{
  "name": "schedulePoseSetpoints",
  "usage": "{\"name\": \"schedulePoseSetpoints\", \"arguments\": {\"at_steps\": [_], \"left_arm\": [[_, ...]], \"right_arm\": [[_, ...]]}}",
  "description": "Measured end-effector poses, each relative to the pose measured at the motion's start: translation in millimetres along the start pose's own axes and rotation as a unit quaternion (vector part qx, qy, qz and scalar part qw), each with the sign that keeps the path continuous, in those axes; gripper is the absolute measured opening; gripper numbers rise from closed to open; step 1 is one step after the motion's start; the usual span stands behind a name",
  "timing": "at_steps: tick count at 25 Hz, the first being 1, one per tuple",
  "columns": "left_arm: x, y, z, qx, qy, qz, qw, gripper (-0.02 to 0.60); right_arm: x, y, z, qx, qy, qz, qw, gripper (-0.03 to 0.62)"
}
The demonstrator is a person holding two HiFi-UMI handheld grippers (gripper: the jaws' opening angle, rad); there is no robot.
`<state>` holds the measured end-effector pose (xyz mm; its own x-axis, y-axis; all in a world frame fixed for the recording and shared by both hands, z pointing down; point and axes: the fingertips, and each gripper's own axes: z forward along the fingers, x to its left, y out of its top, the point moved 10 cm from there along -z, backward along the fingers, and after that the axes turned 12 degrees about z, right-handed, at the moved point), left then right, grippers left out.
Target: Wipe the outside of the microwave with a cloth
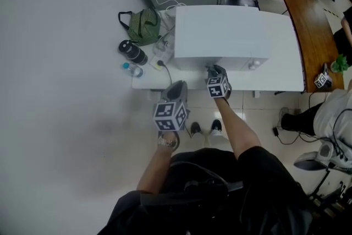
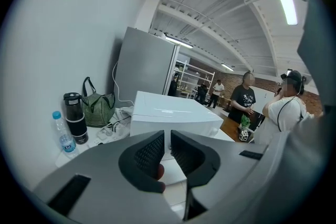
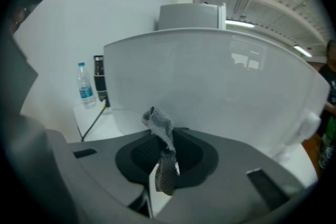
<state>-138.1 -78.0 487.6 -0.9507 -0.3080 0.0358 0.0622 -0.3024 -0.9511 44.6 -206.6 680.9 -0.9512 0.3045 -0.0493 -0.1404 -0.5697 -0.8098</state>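
The cloth is pinched between the closed jaws of your right gripper. One grey end stands up above the jaws and the other end hangs down below them. Directly in front of these jaws is the white microwave, and its front face fills most of the right gripper view. In the head view the right gripper is at the lower front edge of the microwave; I cannot tell if the cloth touches it.

Your left gripper has its jaws nearly together, with only a thin slit, and they grip nothing. The microwave is ahead of these jaws, well apart. To the left of both pairs of jaws, on the white table, stand a water bottle, a black flask and a green bag.
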Motion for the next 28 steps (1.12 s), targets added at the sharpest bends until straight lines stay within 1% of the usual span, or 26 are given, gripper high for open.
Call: {"name": "schedulePoseSetpoints", "arguments": {"at_steps": [2,4,7,10,12,14,16,17,20,21,23,25,26,28], "left_arm": [[-6.1,2.2,7.4,-0.003,-0.012,0.002,0.9999,0.044],[-12.2,3.1,13.0,-0.005,-0.024,0.004,0.9997,0.044],[-19.2,4.9,18.9,-0.007,-0.038,0.007,0.9992,0.044],[-24.3,8.7,23.0,-0.008,-0.045,0.011,0.9989,0.044],[-26.4,11.4,23.8,-0.009,-0.047,0.013,0.9988,0.044],[-26.3,13.6,23.0,-0.011,-0.046,0.013,0.9988,0.044],[-24.4,15.7,20.2,-0.013,-0.044,0.012,0.9989,0.044],[-22.7,16.7,17.4,-0.014,-0.041,0.011,0.9990,0.044],[-13.9,18.4,8.2,-0.017,-0.028,0.010,0.9994,0.044],[-10.7,18.6,5.4,-0.016,-0.024,0.010,0.9995,0.044],[-5.3,17.8,-3.1,-0.014,-0.015,0.012,0.9997,0.044],[-0.1,15.8,-15.7,-0.009,-0.004,0.014,0.9999,0.044],[3.0,14.4,-22.1,-0.007,0.003,0.016,0.9998,0.044],[10.2,10.6,-32.5,-0.004,0.017,0.016,0.9997,0.044]], "right_arm": [[-43.0,-9.1,-11.7,-0.006,-0.048,0.032,0.998,0.049],[-86.0,-20.5,-22.9,-0.008,-0.092,0.061,0.994,0.049],[-137.5,-34.2,-36.2,-0.008,-0.143,0.089,0.986,0.049],[-165.7,-38.7,-47.0,-0.007,-0.170,0.099,0.980,0.049],[-173.3,-37.9,-53.7,-0.007,-0.176,0.101,0.979,0.049],[-171.0,-40.6,-53.0,-0.008,-0.174,0.108,0.979,0.049],[-148.5,-39.4,-52.6,-0.016,-0.152,0.117,0.981,0.049],[-125.6,-38.1,-52.2,-0.024,-0.127,0.118,0.985,0.048],[-25.1,-33.5,-36.8,-0.036,-0.015,0.091,0.995,0.049],[8.3,-31.0,-27.1,-0.033,0.019,0.079,0.996,0.049],[64.1,-25.9,-6.1,-0.018,0.071,0.050,0.996,0.049],[102.7,-22.9,12.5,0.007,0.101,0.009,0.995,0.049],[114.2,-22.9,21.2,0.019,0.107,-0.007,0.994,0.049],[120.7,-21.6,33.7,0.034,0.106,-0.019,0.994,0.049]]}}
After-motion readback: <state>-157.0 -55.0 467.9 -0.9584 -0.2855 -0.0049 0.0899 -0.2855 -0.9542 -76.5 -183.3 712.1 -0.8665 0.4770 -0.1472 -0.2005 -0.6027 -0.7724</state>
